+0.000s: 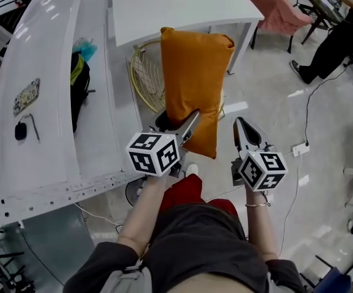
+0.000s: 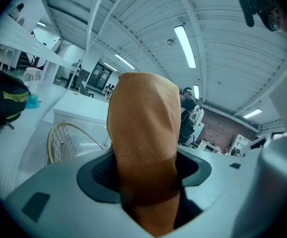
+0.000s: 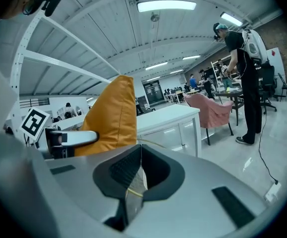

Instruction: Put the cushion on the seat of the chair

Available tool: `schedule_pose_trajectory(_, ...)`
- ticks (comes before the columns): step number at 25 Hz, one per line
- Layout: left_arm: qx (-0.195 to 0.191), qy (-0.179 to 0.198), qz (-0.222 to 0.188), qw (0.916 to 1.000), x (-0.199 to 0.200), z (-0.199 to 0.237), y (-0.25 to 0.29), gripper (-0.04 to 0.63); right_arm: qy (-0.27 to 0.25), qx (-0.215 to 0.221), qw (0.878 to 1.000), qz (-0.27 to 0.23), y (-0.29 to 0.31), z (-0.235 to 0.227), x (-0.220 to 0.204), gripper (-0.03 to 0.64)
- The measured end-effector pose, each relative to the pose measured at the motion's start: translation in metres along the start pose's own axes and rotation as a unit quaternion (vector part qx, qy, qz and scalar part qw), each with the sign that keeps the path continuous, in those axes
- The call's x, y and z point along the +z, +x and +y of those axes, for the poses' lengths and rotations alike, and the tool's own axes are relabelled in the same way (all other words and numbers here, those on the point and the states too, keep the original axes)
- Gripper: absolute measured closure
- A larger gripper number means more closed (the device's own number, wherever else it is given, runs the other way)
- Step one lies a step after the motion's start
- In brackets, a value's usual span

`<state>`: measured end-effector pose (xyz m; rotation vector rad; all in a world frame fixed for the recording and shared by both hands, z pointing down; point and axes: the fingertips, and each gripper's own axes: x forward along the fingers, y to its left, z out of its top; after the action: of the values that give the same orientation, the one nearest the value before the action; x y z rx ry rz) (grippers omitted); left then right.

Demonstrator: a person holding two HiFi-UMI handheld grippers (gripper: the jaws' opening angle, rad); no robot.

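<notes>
An orange cushion (image 1: 192, 84) hangs upright in the air, and my left gripper (image 1: 193, 119) is shut on its lower edge. In the left gripper view the cushion (image 2: 143, 143) fills the gap between the jaws and blocks most of what lies ahead. Behind and below the cushion stands a gold wire chair (image 1: 145, 72), tucked beside a white desk (image 1: 176, 8); its seat is hidden by the cushion. My right gripper (image 1: 240, 128) floats to the right of the cushion, apart from it, shut and holding nothing. The right gripper view shows the cushion (image 3: 111, 118) at left.
A long white counter (image 1: 36, 102) runs along the left, with a black bag (image 1: 79, 87) beside it. A pink chair (image 1: 274, 8) and a person in black (image 1: 341, 38) are at the far right. A power strip (image 1: 298, 148) and cable lie on the floor.
</notes>
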<state>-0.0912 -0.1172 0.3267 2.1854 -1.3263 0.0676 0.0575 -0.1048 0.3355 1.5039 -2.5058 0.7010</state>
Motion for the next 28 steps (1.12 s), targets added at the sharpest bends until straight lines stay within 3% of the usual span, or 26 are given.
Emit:
schedule_pose_trajectory(11,-0.01,0.014,0.005,0.9998,0.016,0.041,0.034,0.279,-0.005,-0.009,1.0,0.016,0.036,0.005,-0.006,0.598)
schedule_pose_trajectory(28,0.033,0.007,0.065,0.9973,0.001,0.108,0.133,0.279,0.014,-0.004,0.999,0.043,0.112,-0.05,-0.003,0.598)
